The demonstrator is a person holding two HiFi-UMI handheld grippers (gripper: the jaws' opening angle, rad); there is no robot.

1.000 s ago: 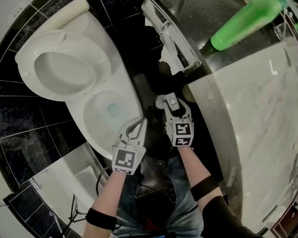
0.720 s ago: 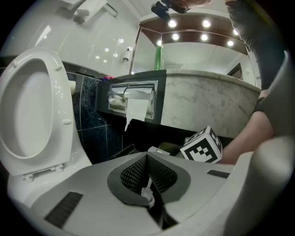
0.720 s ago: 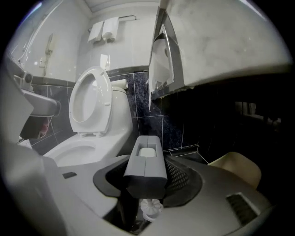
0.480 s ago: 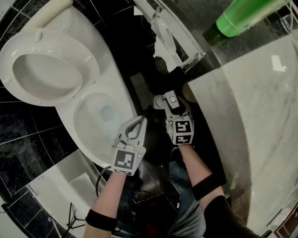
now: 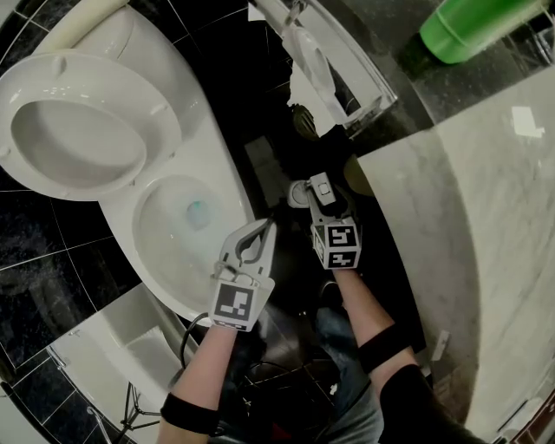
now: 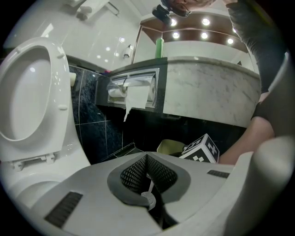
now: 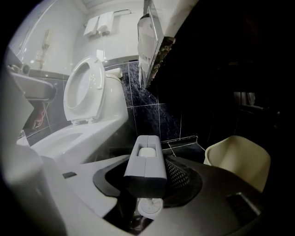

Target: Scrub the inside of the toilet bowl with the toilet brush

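Note:
The white toilet (image 5: 173,234) stands at the left with its seat and lid (image 5: 82,126) raised, and a little water (image 5: 198,211) shows in the bowl. The toilet brush's grey handle (image 7: 145,166) rises between my right gripper's jaws, over its round white holder (image 7: 150,206) on the dark floor. My right gripper (image 5: 323,201) is shut on that handle, just right of the bowl. My left gripper (image 5: 265,227) hovers beside the bowl's near rim, its tips together with nothing between them.
A wall-mounted paper holder (image 5: 334,74) with a hanging sheet sits above the brush. The marble counter (image 5: 486,217) fills the right, with a green bottle (image 5: 481,26) on it. A beige bin (image 7: 237,161) stands right of the brush. Dark tiled floor lies between toilet and counter.
Both grippers have sunk a little towards the floor. The right one keeps its hold on the brush handle and the left one stays shut.

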